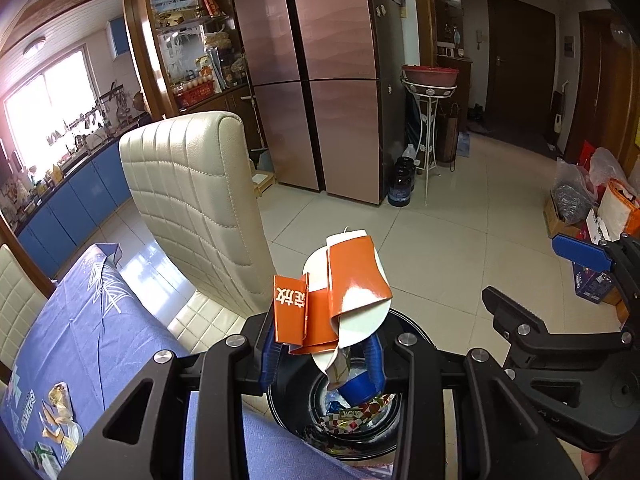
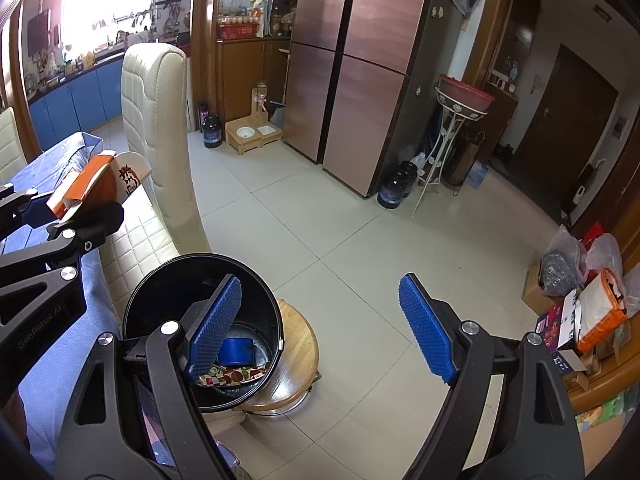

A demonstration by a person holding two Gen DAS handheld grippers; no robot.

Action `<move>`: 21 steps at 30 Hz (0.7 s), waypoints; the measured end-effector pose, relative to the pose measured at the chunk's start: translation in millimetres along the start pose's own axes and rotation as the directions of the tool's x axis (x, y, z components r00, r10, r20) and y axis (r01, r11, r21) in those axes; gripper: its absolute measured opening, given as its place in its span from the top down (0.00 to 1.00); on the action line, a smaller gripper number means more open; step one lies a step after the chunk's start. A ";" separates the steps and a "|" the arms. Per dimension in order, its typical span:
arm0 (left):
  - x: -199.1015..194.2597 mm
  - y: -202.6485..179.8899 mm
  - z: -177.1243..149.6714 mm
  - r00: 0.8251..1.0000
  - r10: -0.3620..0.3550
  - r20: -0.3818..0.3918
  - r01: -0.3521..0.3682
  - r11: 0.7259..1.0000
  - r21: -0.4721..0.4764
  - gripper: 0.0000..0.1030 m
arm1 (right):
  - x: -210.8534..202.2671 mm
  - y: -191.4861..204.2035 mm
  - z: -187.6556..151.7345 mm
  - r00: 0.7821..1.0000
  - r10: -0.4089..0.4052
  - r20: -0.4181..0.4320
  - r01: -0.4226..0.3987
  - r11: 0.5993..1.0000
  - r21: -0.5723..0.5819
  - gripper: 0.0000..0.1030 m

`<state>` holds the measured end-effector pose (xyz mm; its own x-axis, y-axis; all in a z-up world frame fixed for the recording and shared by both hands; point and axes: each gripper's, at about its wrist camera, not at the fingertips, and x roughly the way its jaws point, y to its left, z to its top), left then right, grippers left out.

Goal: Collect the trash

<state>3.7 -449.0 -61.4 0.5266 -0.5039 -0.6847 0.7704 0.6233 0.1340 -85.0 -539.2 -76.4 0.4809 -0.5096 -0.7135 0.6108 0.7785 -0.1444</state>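
Note:
My left gripper is shut on a crumpled orange and white paper carton, which sticks up from between its blue pads. It hangs just above the black bin. In the right wrist view the carton sits left of and above the bin. The bin holds a blue cup and a colourful wrapper. My right gripper is open and holds nothing; its left pad is over the bin's mouth. More wrappers lie on the blue tablecloth.
The bin stands on a round wooden stool beside the table. A cream padded chair stands right behind it. Boxes and bags are piled on the tiled floor at the right. A copper refrigerator and dark bottles stand farther back.

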 end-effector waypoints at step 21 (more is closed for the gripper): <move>-7.3 14.7 -1.9 1.000 0.017 0.000 -0.017 0.998 -0.062 0.23 | -6.6 3.5 0.2 1.000 0.009 0.014 -0.009 1.000 -0.015 0.21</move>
<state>10.6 -435.1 -55.8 0.5394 -0.4930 -0.6826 0.7375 0.6678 0.1004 -86.0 -533.2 -72.1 0.4950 -0.5073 -0.7054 0.5972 0.7883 -0.1478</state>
